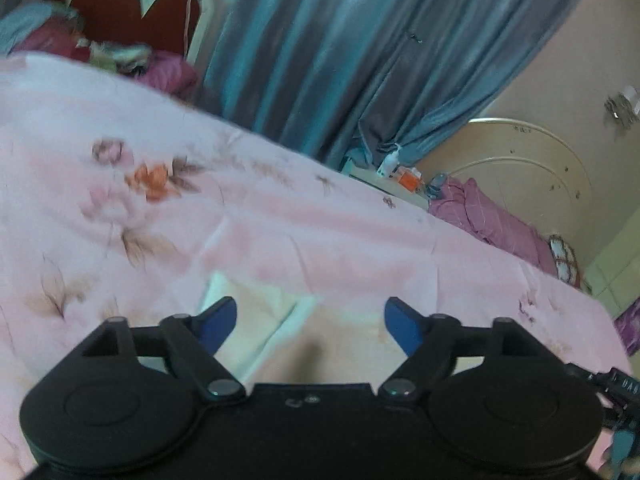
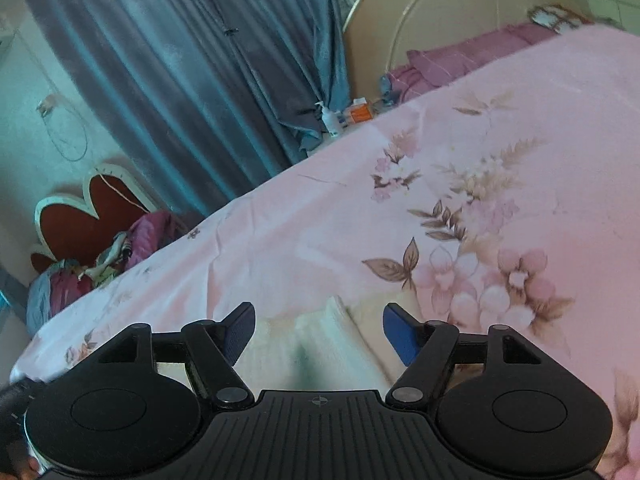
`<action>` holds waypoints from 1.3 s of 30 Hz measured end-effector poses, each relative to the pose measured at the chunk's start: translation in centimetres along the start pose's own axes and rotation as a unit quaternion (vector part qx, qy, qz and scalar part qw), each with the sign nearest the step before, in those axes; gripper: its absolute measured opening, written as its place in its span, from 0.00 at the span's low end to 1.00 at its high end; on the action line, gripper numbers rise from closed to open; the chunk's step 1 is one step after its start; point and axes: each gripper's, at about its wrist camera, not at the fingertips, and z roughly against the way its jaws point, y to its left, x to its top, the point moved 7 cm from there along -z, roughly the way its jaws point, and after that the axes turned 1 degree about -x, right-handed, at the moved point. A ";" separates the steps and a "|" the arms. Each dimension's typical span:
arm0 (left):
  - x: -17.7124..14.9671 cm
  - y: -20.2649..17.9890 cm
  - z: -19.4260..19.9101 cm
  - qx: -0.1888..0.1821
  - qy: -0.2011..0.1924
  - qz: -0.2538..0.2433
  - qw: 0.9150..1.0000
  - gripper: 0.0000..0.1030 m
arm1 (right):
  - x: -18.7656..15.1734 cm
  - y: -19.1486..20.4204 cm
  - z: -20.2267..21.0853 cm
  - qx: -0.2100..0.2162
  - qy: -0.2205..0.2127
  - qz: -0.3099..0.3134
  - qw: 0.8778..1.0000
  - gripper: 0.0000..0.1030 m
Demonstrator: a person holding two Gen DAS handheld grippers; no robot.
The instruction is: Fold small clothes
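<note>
Both tools hover with jaws spread wide, gripping nothing: the left tool [image 1: 310,322] and the right tool [image 2: 319,330] each sit just above a small pale garment [image 1: 256,312] [image 2: 340,332] lying on the pink floral bedsheet [image 1: 280,220] [image 2: 440,200]. This looks like the approach before a fold; next, each tool probably needs to drop onto an edge and pinch it.

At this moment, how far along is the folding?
Done: nothing clearly; the pale garment lies on the pink bedspread, its fold state unclear. In hand: nothing; left gripper and right gripper are open over it. Left: grasping and folding.
</note>
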 end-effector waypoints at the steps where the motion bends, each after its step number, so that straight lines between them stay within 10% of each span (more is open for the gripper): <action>1: 0.0 0.1 -0.1 0.003 0.005 -0.008 1.000 0.70 | -0.2 0.0 -0.2 -0.002 0.003 0.011 1.000 0.68; 7: -2.0 0.9 -1.1 0.019 0.033 -0.060 0.997 0.60 | -2.1 0.2 -1.8 -0.020 0.027 0.085 0.996 0.61; 10: -2.9 1.1 -2.0 0.025 0.047 -0.074 0.996 0.35 | -2.8 0.0 -2.8 -0.020 0.040 0.096 0.994 0.27; 15: -3.7 1.5 -2.4 0.032 0.046 -0.083 0.995 0.04 | -3.2 -0.3 -3.7 -0.018 0.050 0.097 0.994 0.24; 17: -3.6 2.0 -2.3 0.034 0.039 -0.074 0.996 0.03 | -3.2 -0.3 -3.9 -0.014 0.052 0.099 0.994 0.02; 28: -3.7 1.9 -2.5 0.063 0.018 -0.083 0.994 0.12 | -2.9 -0.6 -4.0 -0.060 0.002 0.130 0.990 0.02; 32: -3.6 1.4 -1.3 0.066 0.016 -0.104 0.992 0.53 | -2.4 -0.5 -2.1 -0.061 -0.019 0.120 0.991 0.53; 39: -3.5 0.6 2.2 0.070 -0.017 -0.123 0.990 0.60 | -2.7 2.0 1.0 -0.040 -0.028 0.141 0.989 0.55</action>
